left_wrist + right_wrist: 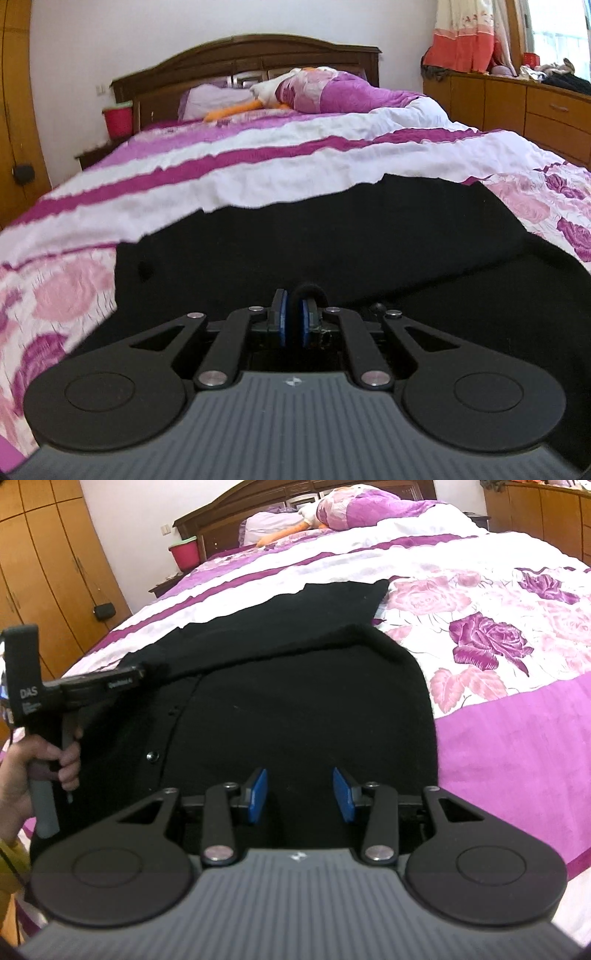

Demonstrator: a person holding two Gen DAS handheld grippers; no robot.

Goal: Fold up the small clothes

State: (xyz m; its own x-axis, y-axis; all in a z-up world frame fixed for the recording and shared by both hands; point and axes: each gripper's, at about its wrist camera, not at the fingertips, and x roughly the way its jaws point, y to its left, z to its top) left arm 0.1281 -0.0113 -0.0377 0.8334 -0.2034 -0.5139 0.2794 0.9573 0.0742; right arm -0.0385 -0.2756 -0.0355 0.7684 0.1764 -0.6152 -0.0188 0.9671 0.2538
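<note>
Black knit fabric fills the near field of both wrist views: a small black garment (295, 701) lies on the bed (517, 709), on a floral purple-and-white bedspread (258, 173).

Left gripper (294, 317): jaws closed, blue pads pinching a rolled edge of the garment. In the right wrist view this gripper (146, 672) meets the cloth at its left border, with the person's hand (40, 768) on the handle.

Right gripper (300, 794): jaws partly open, holding nothing, poised above the near part of the garment. Whether the pads touch the cloth cannot be determined.

Handling, as a judgement: the fabric is soft, light and limp. It will drape and crease, not hold shape, and it is not fragile. Take hold at hems, corners or the button placket, where the layers are thicker. A button (152, 755) marks that placket.

Orientation: the long axis appears to run from the near edge away toward the headboard (243, 55), with a folded flap (325, 605) lying at the far end. Pillows (325, 92) lie well apart beyond it.
</note>
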